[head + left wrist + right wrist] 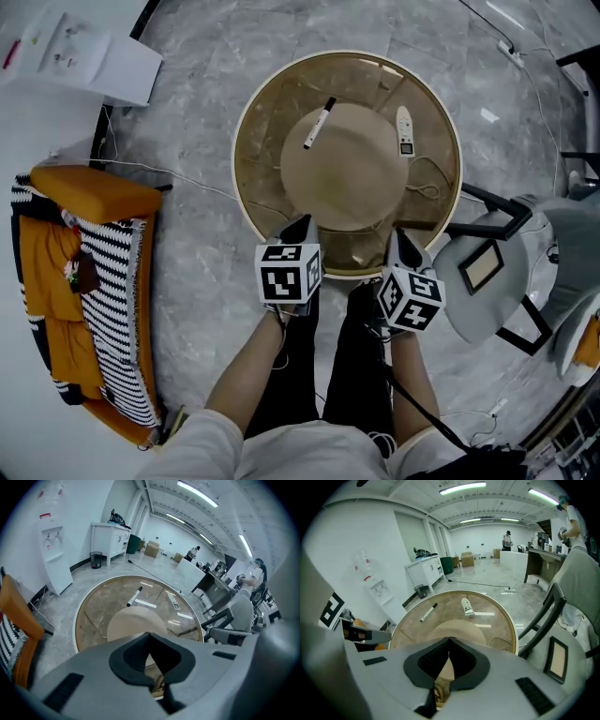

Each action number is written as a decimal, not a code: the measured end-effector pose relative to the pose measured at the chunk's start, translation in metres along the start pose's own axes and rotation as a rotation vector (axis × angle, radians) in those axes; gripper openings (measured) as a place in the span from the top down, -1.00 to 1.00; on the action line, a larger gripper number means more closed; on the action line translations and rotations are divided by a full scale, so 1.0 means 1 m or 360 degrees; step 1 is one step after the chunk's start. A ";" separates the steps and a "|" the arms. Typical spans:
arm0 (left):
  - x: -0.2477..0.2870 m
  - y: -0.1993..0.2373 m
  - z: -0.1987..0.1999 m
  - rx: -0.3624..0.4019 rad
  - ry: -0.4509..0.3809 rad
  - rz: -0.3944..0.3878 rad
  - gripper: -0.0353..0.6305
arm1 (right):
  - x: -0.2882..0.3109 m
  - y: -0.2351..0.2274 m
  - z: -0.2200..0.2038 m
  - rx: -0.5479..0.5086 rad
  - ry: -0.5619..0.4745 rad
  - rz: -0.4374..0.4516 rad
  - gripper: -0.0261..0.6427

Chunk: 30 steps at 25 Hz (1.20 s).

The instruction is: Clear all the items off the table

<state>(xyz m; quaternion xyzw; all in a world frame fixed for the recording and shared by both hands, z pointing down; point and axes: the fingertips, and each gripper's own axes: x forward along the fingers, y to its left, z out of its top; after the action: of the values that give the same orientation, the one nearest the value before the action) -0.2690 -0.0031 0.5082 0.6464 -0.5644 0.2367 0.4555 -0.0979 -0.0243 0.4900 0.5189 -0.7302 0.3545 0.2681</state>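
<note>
**Both jaws clenched and empty at the near rim, with the clearing not yet begun**

I held my left gripper [298, 225] and my right gripper [401, 240] side by side over the near edge of the round glass-topped surface with the pale rim [265, 103]. Both pointed down and away from me. In each gripper view the two dark pads met at their tips with nothing between them, so both pairs of jaws were clenched on nothing.

The things to clear lay on the far half of the glass, well apart from either gripper. The slim white marker pen with a black cap [319, 123] sat on the left, angled across the glass. The small white remote control with dark buttons [404, 130] sat on the right, near the rim and lengthwise away from me. Neither was touched, so I judged this to be the approach step with the whole task ahead.

The next move, as I read it, called for releasing the jaws first and then reaching out across the glass. The left would suit the pen and the right the remote. Both items lay flat and low on a hard, slick top — the pads would need to come down close to the glass and close across the narrow width of each one, or it might skid away.
</note>
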 end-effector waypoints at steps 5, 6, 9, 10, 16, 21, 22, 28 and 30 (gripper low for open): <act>0.016 0.002 0.010 0.0031 -0.0004 -0.0005 0.87 | 0.010 -0.003 0.001 0.0026 -0.0006 -0.0018 0.85; 0.020 0.004 0.013 0.0039 -0.0006 -0.0009 0.87 | 0.014 -0.004 0.000 0.0029 -0.0006 -0.0024 0.85; 0.037 0.009 0.022 0.0093 -0.0009 -0.0024 0.87 | 0.028 -0.009 0.002 0.0038 -0.0012 -0.0047 0.85; 0.044 0.011 0.026 0.0123 -0.0008 -0.0029 0.87 | 0.032 -0.010 0.003 0.0043 -0.0016 -0.0056 0.85; 0.077 0.028 0.054 0.0218 -0.0006 -0.0041 0.87 | 0.049 -0.014 0.012 0.0087 -0.0013 -0.0116 0.85; 0.100 0.034 0.074 0.0286 0.0020 -0.0047 0.87 | 0.066 -0.023 0.018 0.0146 -0.0012 -0.0169 0.85; 0.104 0.036 0.076 0.0306 0.0030 -0.0049 0.87 | 0.070 -0.023 0.019 0.0156 -0.0013 -0.0179 0.85; 0.124 0.045 0.092 0.0388 0.0048 -0.0038 0.87 | 0.085 -0.026 0.022 0.0233 -0.0019 -0.0223 0.85; 0.129 0.048 0.097 0.0387 0.0058 -0.0039 0.87 | 0.088 -0.025 0.022 0.0251 -0.0014 -0.0232 0.85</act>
<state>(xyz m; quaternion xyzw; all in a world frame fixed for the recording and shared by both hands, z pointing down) -0.3023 -0.1495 0.5838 0.6994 -0.5153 0.3093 0.3869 -0.1022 -0.0967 0.5498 0.5916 -0.6616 0.3882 0.2483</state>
